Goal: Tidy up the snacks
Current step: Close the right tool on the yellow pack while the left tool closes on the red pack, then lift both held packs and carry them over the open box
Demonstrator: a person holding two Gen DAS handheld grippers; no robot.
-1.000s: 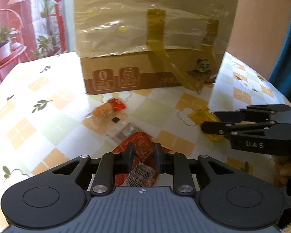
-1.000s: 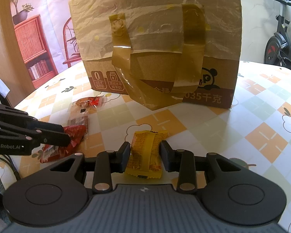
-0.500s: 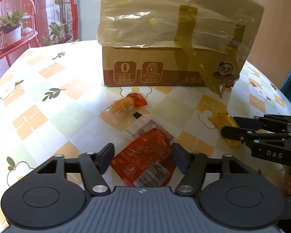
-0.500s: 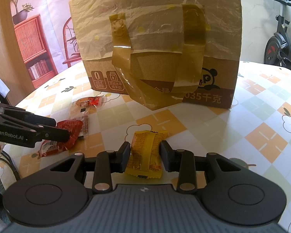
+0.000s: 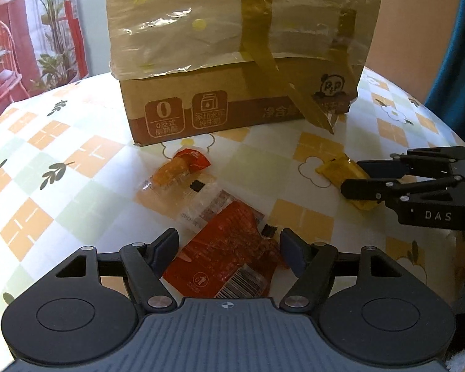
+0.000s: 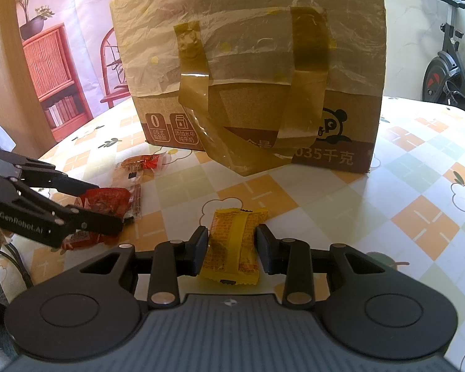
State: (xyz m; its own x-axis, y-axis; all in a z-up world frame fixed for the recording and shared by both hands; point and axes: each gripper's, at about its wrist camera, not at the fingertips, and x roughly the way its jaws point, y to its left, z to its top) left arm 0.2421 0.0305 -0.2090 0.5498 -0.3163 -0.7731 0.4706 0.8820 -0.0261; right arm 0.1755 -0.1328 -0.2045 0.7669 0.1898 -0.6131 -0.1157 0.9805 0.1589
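Left gripper (image 5: 228, 249) spread wide either side of red snack packet (image 5: 223, 263), lying flat near the table's (image 5: 62, 204) front edge. Right gripper (image 6: 232, 249) clamped on yellow snack packet (image 6: 234, 241), front of centre, before taped cardboard box (image 6: 257, 71).

Bright daylight, glare on tablecloth (image 5: 77, 204), fisheye-bent edges, dark vignetted corners

Home: bookshelf (image 6: 57, 80), exercise bike (image 6: 446, 62), houseplants (image 5: 51, 31).
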